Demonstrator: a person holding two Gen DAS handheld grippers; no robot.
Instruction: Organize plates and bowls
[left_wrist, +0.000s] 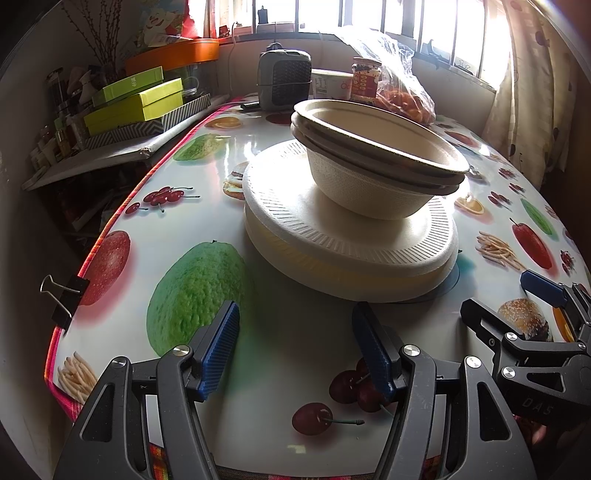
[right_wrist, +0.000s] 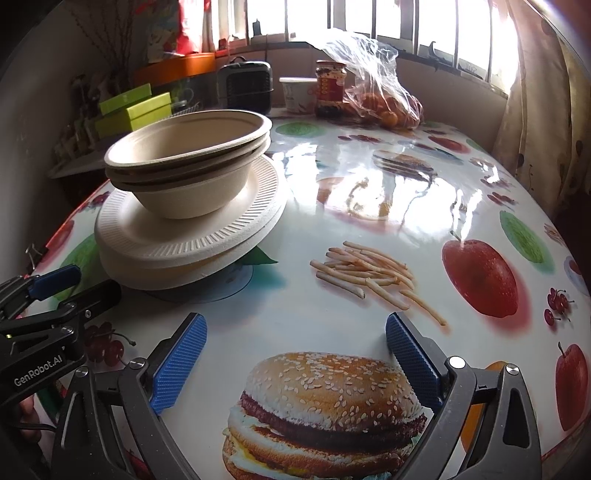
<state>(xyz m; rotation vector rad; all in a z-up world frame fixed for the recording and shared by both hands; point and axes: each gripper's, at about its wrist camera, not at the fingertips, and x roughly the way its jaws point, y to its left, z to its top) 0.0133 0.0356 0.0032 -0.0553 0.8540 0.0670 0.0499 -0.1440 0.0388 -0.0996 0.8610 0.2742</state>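
Left gripper (left_wrist: 295, 354) is part open with nothing between its pads, low over the tablecloth (left_wrist: 277, 332). Right gripper (right_wrist: 295, 354) is wide open and empty over the burger print. Just beyond sit stacked bowls (left_wrist: 376, 162), slightly tilted, on a pile of plates (left_wrist: 332, 243). Farther back: a jar (right_wrist: 330, 88), a bag of oranges (right_wrist: 384, 107), a small heater (left_wrist: 284, 79), green boxes (left_wrist: 136, 99).

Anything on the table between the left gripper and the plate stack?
No. In the left wrist view only bare printed tablecloth lies between the left gripper and the plate stack.
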